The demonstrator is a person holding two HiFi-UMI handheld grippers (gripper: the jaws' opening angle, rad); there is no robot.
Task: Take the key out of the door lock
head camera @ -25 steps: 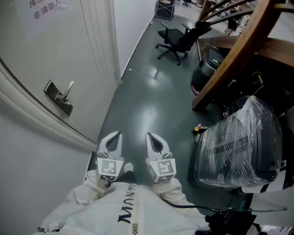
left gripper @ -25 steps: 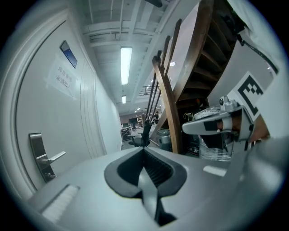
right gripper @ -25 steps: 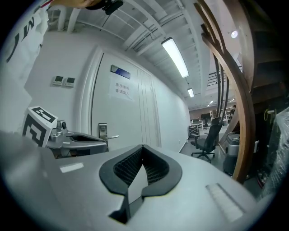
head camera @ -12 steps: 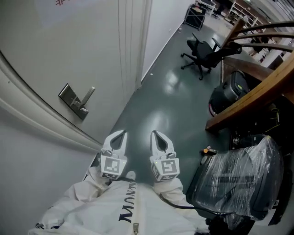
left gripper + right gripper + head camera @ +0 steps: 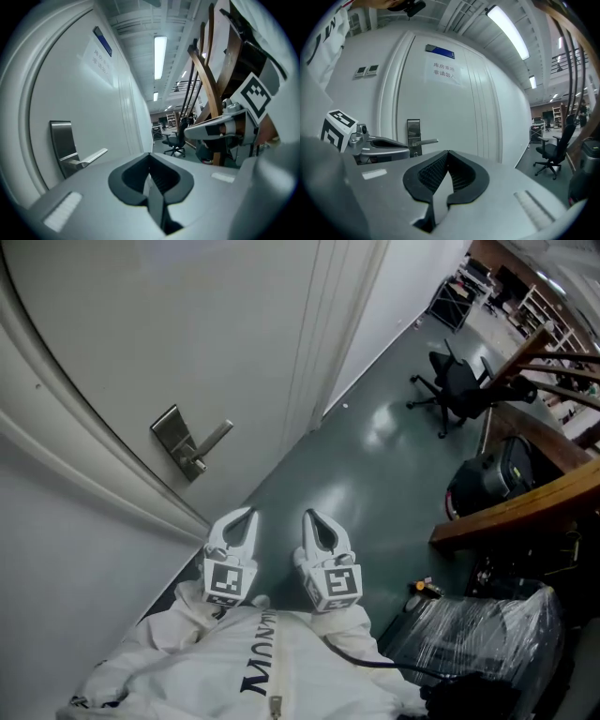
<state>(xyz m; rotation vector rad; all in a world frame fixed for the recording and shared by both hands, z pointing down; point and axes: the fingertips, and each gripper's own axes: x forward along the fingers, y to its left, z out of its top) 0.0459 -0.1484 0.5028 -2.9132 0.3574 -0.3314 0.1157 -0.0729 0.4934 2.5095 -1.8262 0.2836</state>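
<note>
The white door (image 5: 187,324) carries a steel lock plate (image 5: 175,439) with a lever handle (image 5: 215,436). A small stub juts out under the lever, too small to tell as the key. The lock plate (image 5: 61,143) is also at the left in the left gripper view, and the lock plate (image 5: 413,129) stands straight ahead in the right gripper view. My left gripper (image 5: 245,516) and right gripper (image 5: 307,517) are held side by side near my body, both shut and empty, well short of the lock.
A black office chair (image 5: 457,388) stands down the green-floored corridor. A wooden stair beam (image 5: 525,510), a black bin (image 5: 495,482) and a plastic-wrapped object (image 5: 478,638) are at the right. A paper notice (image 5: 446,70) hangs on the door.
The head view has swung so the lock plate and lever sit further right and lower in the picture. Both grippers keep their place in front of my body, still shut.
</note>
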